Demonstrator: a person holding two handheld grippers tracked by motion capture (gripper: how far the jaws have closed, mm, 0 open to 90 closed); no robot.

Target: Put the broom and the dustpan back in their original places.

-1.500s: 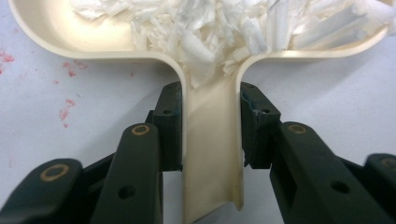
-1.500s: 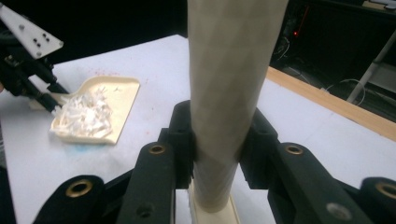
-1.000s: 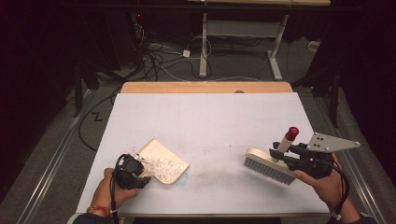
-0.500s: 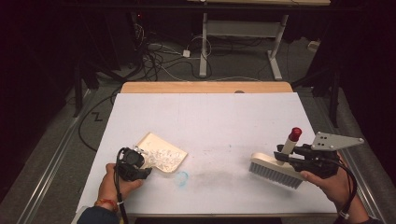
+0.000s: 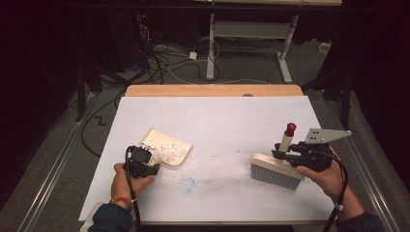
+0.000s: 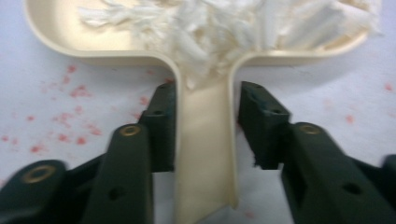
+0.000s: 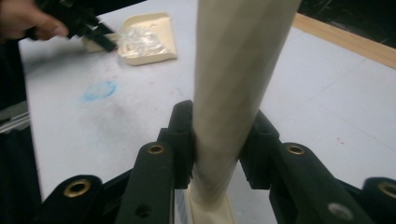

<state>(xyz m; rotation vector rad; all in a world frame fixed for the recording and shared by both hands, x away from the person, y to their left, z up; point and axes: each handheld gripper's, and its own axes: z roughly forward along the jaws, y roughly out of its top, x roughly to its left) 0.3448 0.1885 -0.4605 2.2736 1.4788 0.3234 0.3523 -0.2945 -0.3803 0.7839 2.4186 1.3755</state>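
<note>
The brush (image 7: 238, 93) handle's top and its bristles are cut off by the right gripper view's edges.

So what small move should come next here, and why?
Probably draw the left claw back off the dustpan handle: its jaws have just been opening, one pad stands clear, and the pan lies on the table holding the shreds.

Cream dustpan (image 5: 167, 150), red-capped brush (image 5: 276, 166)
</note>
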